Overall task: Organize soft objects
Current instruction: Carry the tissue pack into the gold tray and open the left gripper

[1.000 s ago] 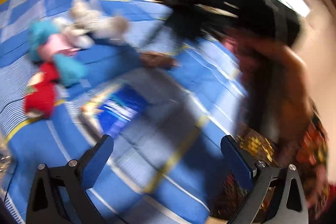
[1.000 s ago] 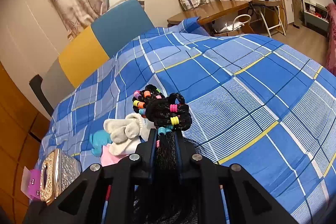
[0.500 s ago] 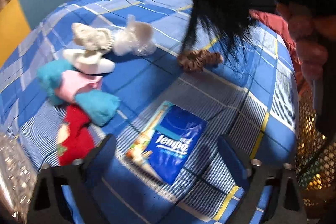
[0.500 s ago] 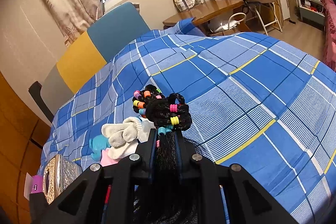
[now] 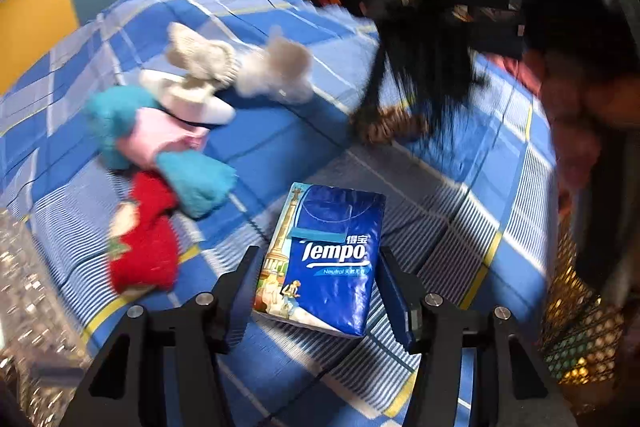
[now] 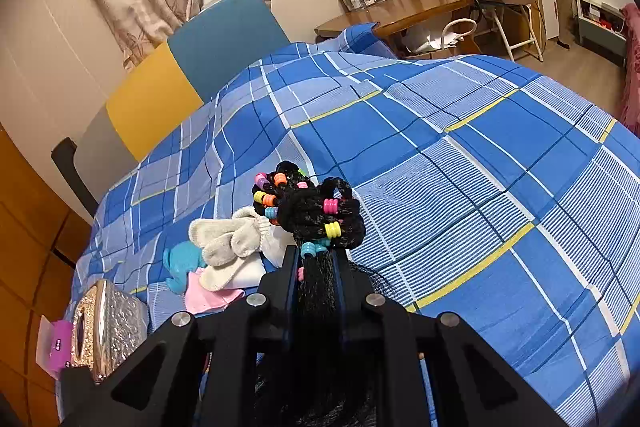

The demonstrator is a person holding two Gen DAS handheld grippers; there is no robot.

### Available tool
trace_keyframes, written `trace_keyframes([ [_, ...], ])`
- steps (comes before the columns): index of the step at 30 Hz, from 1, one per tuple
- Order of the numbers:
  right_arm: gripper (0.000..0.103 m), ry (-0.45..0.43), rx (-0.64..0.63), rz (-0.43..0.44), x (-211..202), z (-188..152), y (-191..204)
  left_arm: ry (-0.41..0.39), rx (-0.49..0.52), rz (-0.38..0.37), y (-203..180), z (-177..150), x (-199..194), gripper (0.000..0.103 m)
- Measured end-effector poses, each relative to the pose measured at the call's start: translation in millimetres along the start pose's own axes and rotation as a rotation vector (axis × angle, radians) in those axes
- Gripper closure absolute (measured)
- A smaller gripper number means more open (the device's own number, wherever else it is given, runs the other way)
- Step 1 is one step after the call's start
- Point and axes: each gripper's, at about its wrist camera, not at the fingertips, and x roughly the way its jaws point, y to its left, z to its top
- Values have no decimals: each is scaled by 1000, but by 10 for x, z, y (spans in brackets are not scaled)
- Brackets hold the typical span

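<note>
my left gripper points down at the tissue pack, the landmark here; its jaws are closing with the pack between them, and the pads stand just beside the pack's long edges. i cannot tell whether they press on it. the pack lies flat on the blue checked bedspread. left of the pack sits the sock pile: red sock, teal sock, pink sock, white socks farther back. beyond the pack, a brown scrunchie rests on the bedspread. my right gripper is clamped narrow on a black hairpiece with coloured beads, held above the bedspread beyond and right of the pack. a glittery box stands at the bed's edge, past the sock pile from the pack.
</note>
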Motion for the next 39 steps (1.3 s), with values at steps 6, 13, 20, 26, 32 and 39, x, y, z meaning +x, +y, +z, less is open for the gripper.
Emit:
trace_keyframes([
  [6,88,19,-24,-25,59,-30,26,-119,-58,25,88,-84,-594,46],
  [13,88,27,-72,-55,94,-69,90,-244,-114,34,268,-184,-1402,46],
  [20,88,7,-91,-34,68,-78,143,-345,-193,68,619,-436,-2199,46],
  [26,88,-9,-130,-60,64,-94,210,-392,-260,152,1047,-638,-2630,46],
  [32,88,-19,-162,-62,60,-116,269,-433,-367,266,1648,-908,-3052,46],
  [39,88,-32,-161,-70,44,-115,264,-360,-526,361,2347,-1479,-3078,45],
])
